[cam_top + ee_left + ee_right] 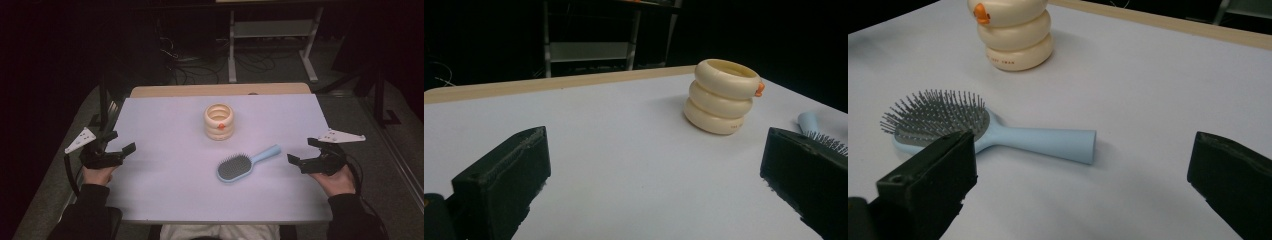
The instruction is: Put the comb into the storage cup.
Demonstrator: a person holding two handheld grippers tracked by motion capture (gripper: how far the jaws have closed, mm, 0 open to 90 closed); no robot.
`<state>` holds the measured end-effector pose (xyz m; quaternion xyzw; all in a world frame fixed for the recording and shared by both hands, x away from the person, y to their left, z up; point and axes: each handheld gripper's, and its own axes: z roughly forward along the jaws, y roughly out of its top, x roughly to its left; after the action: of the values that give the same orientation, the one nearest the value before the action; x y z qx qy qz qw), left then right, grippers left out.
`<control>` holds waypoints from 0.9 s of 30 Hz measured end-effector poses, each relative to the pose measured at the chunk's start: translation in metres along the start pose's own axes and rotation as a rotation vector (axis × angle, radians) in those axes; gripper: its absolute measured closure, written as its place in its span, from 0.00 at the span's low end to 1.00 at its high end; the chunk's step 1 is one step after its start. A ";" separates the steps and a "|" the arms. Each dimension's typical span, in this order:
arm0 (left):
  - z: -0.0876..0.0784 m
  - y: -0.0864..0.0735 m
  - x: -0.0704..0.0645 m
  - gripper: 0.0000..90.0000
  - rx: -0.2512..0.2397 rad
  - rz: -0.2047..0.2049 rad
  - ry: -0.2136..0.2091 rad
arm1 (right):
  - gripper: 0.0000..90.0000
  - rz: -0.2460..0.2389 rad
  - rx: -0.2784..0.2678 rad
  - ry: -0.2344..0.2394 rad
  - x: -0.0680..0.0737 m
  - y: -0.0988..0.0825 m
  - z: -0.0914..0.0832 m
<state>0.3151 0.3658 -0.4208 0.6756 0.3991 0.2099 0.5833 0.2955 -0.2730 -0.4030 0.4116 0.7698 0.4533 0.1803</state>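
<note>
Hairbrush (242, 164) flat on the table (165, 190), bristles up, just ahead of the right claw (303, 151) and to its inner side, well apart from the left claw (123, 141). Long axis slanted: handle toward the far right, head toward the near left. In the right gripper view, head (938, 120) partly hidden behind one black jaw, handle end lying between the jaws' line of sight. In the left gripper view, brush (819, 130) mostly cut off by a jaw. Cream ringed holder (219, 121) upright beyond the brush, top cropped in the right gripper view. Both claws spread wide, holding nothing, hovering over opposite table edges.
</note>
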 end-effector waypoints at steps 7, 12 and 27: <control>0.001 0.000 -0.002 0.00 0.012 0.020 0.004 | 0.00 -0.014 -0.002 0.027 0.004 0.000 -0.001; 0.001 -0.001 -0.002 0.00 0.003 0.015 -0.001 | 0.00 -0.027 -0.009 0.026 0.006 0.002 -0.001; 0.002 -0.001 -0.007 0.00 0.009 0.019 -0.035 | 0.00 -0.074 -0.002 0.046 0.014 0.019 0.002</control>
<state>0.3119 0.3590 -0.4208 0.6855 0.3831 0.2018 0.5854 0.2974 -0.2564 -0.3864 0.3723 0.7879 0.4565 0.1796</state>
